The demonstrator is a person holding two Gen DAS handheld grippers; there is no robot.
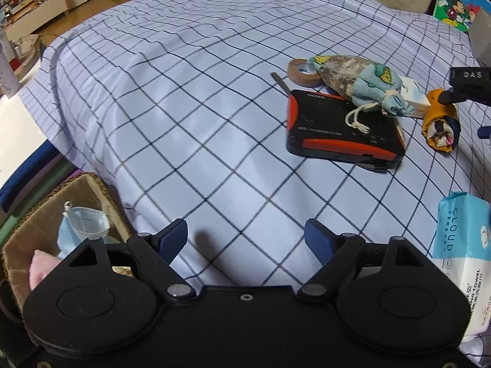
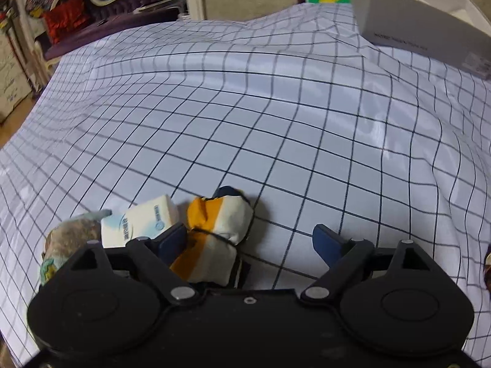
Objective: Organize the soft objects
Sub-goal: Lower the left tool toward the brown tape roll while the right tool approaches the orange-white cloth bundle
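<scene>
At the far left of the left wrist view, a cardboard-lined basket (image 1: 92, 190) sits below the edge of the checked tablecloth (image 1: 190, 98); a blue face mask (image 1: 83, 224) and something pink (image 1: 43, 268) already lie in it, so it looks to be where the soft things go. The left gripper (image 1: 245, 240) hovers over bare cloth just beside the basket, its jaws spread with nothing between them.

Further right lies a roll of brown tape (image 1: 302, 72), then a black and orange device (image 1: 340, 128) with a pale blue drawstring pouch (image 1: 368, 87) resting partly on it. A small tissue pack (image 1: 414, 92) touches the pouch, and the rolled yellow cloth bundle (image 1: 442, 125) lies just beside that. A pack of Cloud wipes (image 1: 463, 251) sits at the near right edge.

In the right wrist view, the right gripper (image 2: 250, 242) is over that yellow bundle (image 2: 214, 230): the jaws stand wide and unclenched, the left finger (image 2: 172, 239) beside or against the bundle, the right one well clear over bare cloth. Nothing is grasped.

The step in hand seems to be picking up the bundle. To do it well, the gripper should shift left so the roll sits centred between the fingers, keep clear of the tissue pack, and close across the roll's fat middle so it does not unroll when lifted.
</scene>
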